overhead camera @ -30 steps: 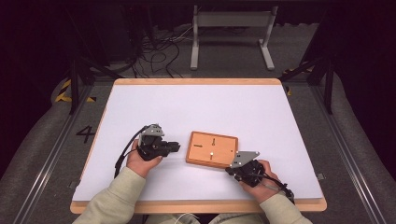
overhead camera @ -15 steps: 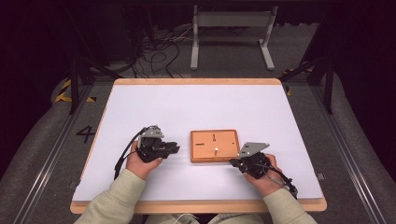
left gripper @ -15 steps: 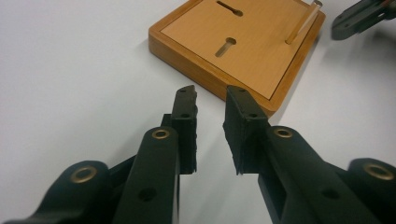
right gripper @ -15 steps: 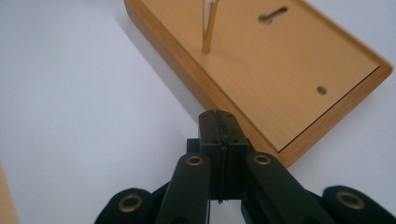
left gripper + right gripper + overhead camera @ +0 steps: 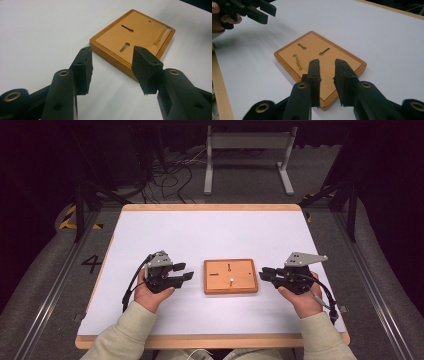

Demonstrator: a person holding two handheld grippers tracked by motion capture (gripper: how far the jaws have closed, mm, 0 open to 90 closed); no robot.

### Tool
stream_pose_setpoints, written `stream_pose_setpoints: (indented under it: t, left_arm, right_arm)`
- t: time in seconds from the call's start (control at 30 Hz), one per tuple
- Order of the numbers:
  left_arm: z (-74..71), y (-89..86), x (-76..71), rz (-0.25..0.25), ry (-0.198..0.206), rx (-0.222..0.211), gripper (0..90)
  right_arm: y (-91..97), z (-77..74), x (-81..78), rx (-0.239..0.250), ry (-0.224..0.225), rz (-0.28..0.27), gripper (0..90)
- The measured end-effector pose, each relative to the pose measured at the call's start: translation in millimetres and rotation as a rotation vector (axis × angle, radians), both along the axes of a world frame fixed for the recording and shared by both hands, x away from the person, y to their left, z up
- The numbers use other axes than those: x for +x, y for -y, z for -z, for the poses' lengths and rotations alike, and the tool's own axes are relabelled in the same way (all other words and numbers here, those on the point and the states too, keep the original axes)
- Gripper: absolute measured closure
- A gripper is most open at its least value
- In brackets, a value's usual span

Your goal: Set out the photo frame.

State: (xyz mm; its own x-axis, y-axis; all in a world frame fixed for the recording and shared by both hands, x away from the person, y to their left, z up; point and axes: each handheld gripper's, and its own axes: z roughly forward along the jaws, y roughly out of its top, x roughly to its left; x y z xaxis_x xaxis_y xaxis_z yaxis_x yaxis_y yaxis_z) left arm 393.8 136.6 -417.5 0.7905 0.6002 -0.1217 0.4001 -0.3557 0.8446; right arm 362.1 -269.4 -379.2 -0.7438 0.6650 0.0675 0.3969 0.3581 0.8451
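At lower centre of the high view, the wooden board [image 5: 230,276] lay flat on the counter [image 5: 210,232], one brass pin [image 5: 297,62] already standing in it. Both grippers flanked it, holding nothing: left gripper [image 5: 187,271] fingers wide, right gripper [image 5: 263,271] fingers narrowly parted, both just opening. Two keyhole slots [image 5: 301,46] looked unfilled.

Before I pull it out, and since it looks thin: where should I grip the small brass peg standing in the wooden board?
Grip the small brass peg by its exposed shaft near the top, coming down from above with jaws either side. It stands nearly upright in the wooden board, so only the upper part offers hold.
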Motion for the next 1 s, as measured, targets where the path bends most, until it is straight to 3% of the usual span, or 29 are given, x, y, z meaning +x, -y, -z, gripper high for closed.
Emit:
stream_pose_setpoints:
  t: [0.17, 0.5, 0.7, 1.0]
  left_arm:
    - [-1.3, 2.1, -1.5, -0.008, 0.031, -0.01, 43.2]
    - [-7.5, 18.3, -4.8, 0.022, 0.086, -0.017, 38.6]
    - [-8.6, 30.0, -3.7, 0.033, 0.072, -0.021, 39.0]
    - [-8.4, 57.2, -1.4, 0.119, 0.069, -0.061, 43.2]
  right_arm:
    - [7.0, 0.2, 3.5, 0.006, 0.002, 0.026, 61.9]
    - [18.5, 5.8, 4.3, 0.002, -0.001, 0.071, 56.5]
    - [21.7, 9.7, 4.5, -0.012, -0.004, 0.1, 54.4]
    - [26.1, 11.9, 6.5, -0.01, -0.012, 0.119, 49.2]
